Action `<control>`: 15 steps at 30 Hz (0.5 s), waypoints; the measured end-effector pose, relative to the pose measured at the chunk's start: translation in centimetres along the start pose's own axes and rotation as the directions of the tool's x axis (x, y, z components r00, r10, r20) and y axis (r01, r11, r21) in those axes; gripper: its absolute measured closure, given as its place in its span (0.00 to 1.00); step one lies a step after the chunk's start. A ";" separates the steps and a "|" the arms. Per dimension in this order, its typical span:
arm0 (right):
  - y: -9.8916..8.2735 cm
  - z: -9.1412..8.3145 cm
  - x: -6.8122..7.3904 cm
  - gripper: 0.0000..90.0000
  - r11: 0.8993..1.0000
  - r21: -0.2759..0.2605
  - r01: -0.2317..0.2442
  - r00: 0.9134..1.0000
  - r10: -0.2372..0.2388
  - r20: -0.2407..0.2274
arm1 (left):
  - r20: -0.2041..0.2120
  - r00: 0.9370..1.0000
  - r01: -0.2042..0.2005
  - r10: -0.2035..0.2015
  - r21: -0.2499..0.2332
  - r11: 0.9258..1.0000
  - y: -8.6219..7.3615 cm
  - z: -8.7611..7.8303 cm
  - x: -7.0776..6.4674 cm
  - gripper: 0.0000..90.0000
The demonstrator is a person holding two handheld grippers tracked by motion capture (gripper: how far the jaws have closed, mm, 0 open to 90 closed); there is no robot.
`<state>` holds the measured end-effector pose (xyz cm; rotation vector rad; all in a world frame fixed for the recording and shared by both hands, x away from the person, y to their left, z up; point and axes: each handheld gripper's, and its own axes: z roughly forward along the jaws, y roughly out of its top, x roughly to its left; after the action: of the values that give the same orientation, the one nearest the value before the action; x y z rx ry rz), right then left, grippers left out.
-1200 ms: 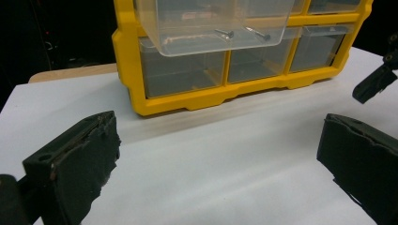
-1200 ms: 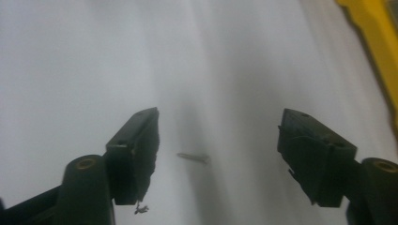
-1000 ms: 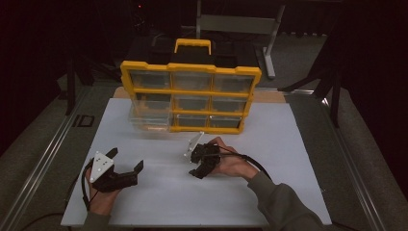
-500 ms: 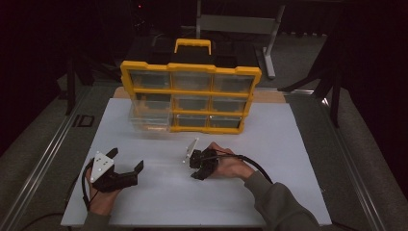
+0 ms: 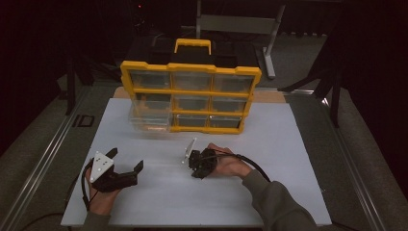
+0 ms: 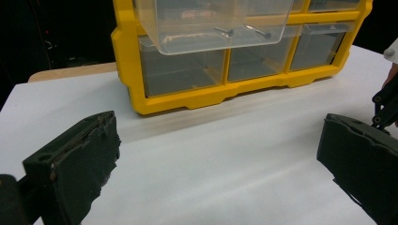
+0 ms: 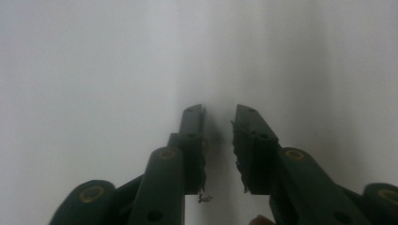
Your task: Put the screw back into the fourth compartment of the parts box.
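Resting on the white table (image 5: pixel 288 144), the right gripper (image 5: pixel 196 162) lies near the middle, its jaws having just been closing; in the right gripper view they stand a narrow gap apart with nothing but bare tabletop between them (image 7: pixel 218 117). A tiny scrap hangs at the inner edge of one pad, too small to tell what it is. The left gripper (image 5: pixel 126 166) sits at the near left, held in the person's left hand (image 5: pixel 101 199), its jaws spread wide and empty; the left gripper view shows both pads well apart over bare table (image 6: pixel 211 154). Beyond both, at the far middle, stands a yellow drawer organizer (image 5: pixel 190 77) with a carry handle. One clear drawer (image 6: pixel 211 23) at its left is pulled out toward the person, and two screws (image 6: pixel 224 31) lie inside it. Both grippers are well apart from the organizer.
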<state>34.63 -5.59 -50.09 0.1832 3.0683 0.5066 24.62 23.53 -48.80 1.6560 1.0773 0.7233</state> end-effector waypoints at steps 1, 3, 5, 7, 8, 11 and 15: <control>0.0 0.0 0.0 0.83 1.000 -0.002 -0.006 1.000 0.006 -0.002 | 0.000 1.000 -0.001 0.001 0.000 1.000 0.0 0.0 0.0 0.00; 0.0 0.0 0.0 0.82 1.000 0.004 -0.026 1.000 0.026 0.000 | 0.000 1.000 -0.002 0.002 0.001 1.000 0.0 0.0 0.0 0.00; 0.0 0.0 0.1 0.80 0.999 0.011 -0.043 0.999 0.043 0.006 | 0.000 1.000 -0.002 0.002 0.002 1.000 0.0 0.0 0.0 0.00; -0.1 -0.1 0.3 0.79 0.998 0.021 -0.058 0.998 0.058 0.009 | -0.001 1.000 -0.001 0.001 0.002 1.000 0.0 0.0 0.0 0.00; -0.2 -0.2 0.3 0.80 0.998 0.028 -0.063 0.998 0.063 0.011 | -0.001 1.000 -0.002 0.002 0.003 1.000 0.0 0.0 0.0 0.00; -0.4 -0.2 0.3 0.82 0.997 0.031 -0.072 0.997 0.071 0.012 | 0.001 1.000 -0.003 0.003 0.002 1.000 0.0 0.1 -0.1 0.00; -0.8 -0.4 0.4 0.88 0.995 0.037 -0.096 0.995 0.095 0.020 | 0.001 1.000 -0.001 0.001 0.002 1.000 0.0 0.0 0.0 0.00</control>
<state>34.13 -6.37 -50.00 0.3353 3.0647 0.4473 24.64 23.49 -48.82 1.6588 1.0772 0.7225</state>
